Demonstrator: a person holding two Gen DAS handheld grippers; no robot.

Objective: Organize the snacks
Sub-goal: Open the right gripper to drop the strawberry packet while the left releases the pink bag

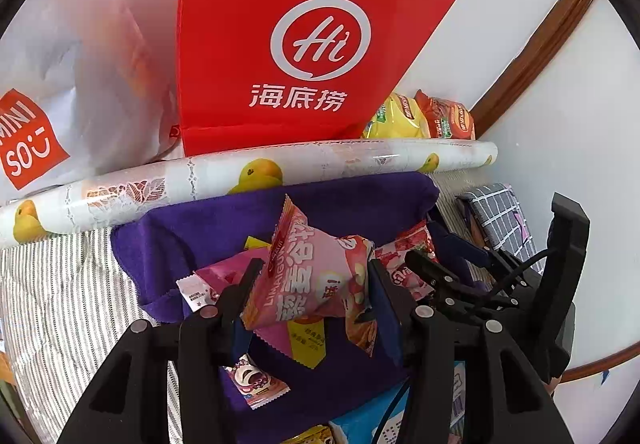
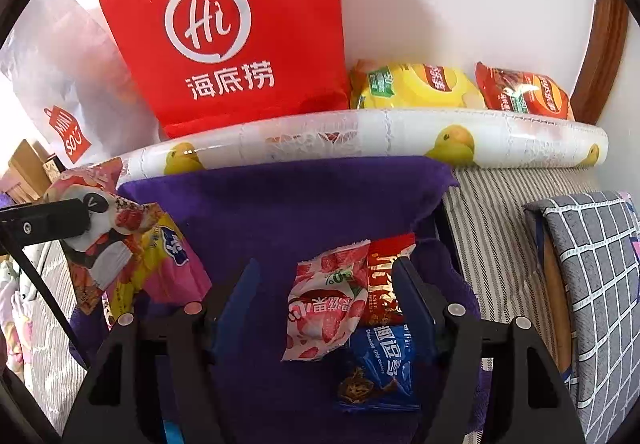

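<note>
My left gripper (image 1: 314,272) is shut on a pink snack packet (image 1: 320,264), pinched at its sides and held tilted above a purple cloth (image 1: 192,228). Under it lie a yellow packet (image 1: 308,344) and a small pink one (image 1: 256,384). My right gripper (image 2: 326,276) stands open over the same cloth (image 2: 280,204). A strawberry-print packet (image 2: 324,304) lies between its fingers, clear of the left pad. A red packet (image 2: 384,280) and a blue cookie packet (image 2: 380,364) lie beside it by the right finger. The right gripper (image 1: 436,256) also shows in the left wrist view.
Behind the cloth lies a rolled duck-print sheet (image 2: 360,136). Behind that stand a red paper bag (image 2: 240,24), a white plastic bag (image 2: 60,84), a yellow chip bag (image 2: 416,88) and a red chip bag (image 2: 524,92). A grey checked cushion (image 2: 592,284) sits on the striped cover at right.
</note>
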